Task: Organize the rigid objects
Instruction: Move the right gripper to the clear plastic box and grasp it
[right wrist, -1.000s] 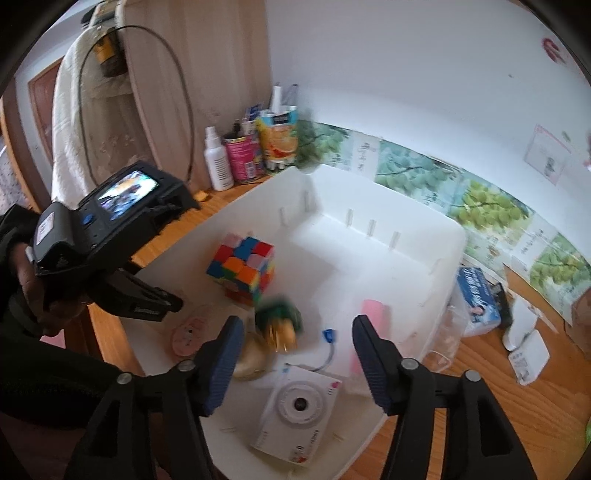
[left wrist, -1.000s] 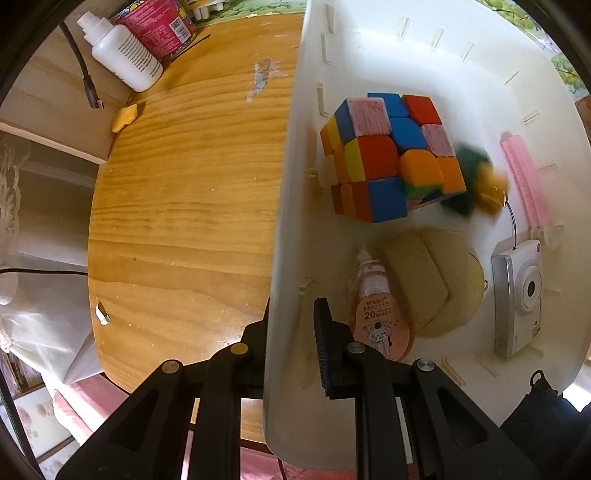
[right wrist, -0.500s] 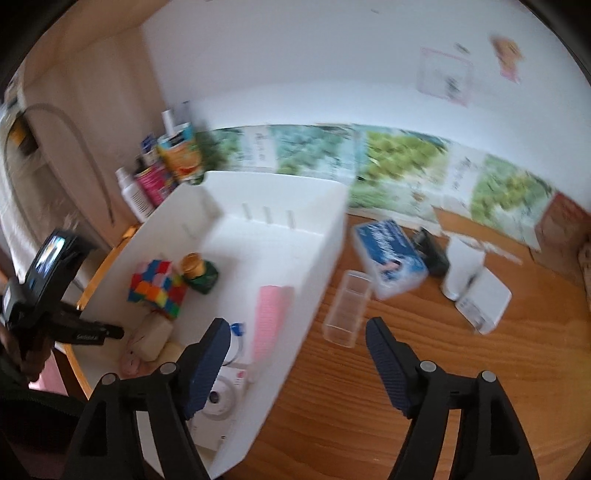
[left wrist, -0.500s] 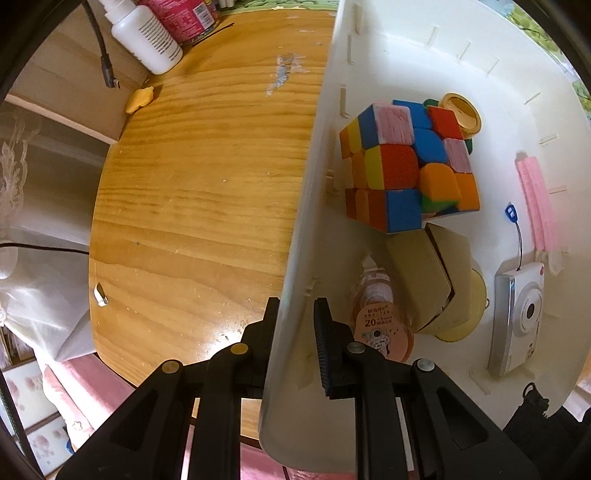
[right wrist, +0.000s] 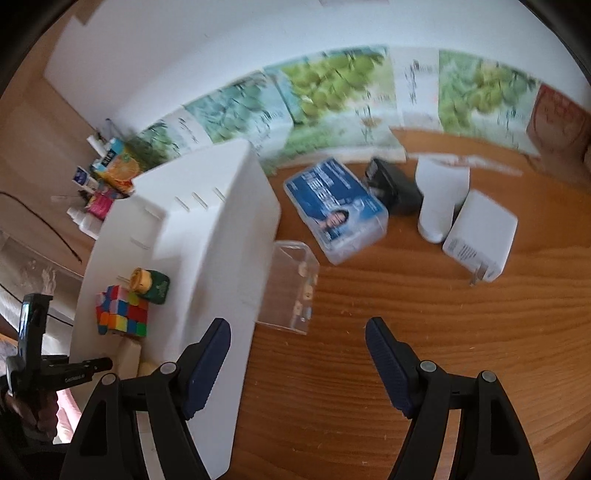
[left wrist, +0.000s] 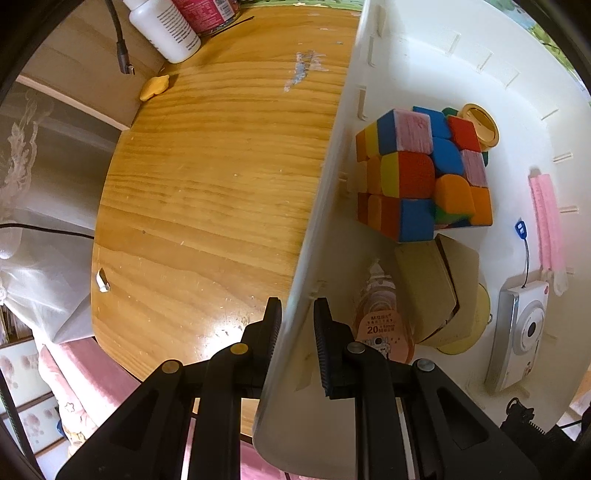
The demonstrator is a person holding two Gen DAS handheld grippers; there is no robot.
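Observation:
My left gripper is shut on the near wall of the white bin, one finger inside and one outside. In the bin lie a colourful puzzle cube, a green jar with a gold lid, a small orange bottle, a tan cardboard box, a white camera and a pink brush. My right gripper stands open over the wooden table just right of the bin, nothing between its fingers. A clear plastic box lies just ahead of it.
Farther right on the table lie a blue packet box, a black adapter, a white cup-shaped thing and a white charger. A white bottle and cans stand left of the bin. The table edge curves at the left.
My right gripper let go of the green jar, widened and swung right, out of the bin and over the table. The jar now rests behind the cube. The left gripper kept its hold.

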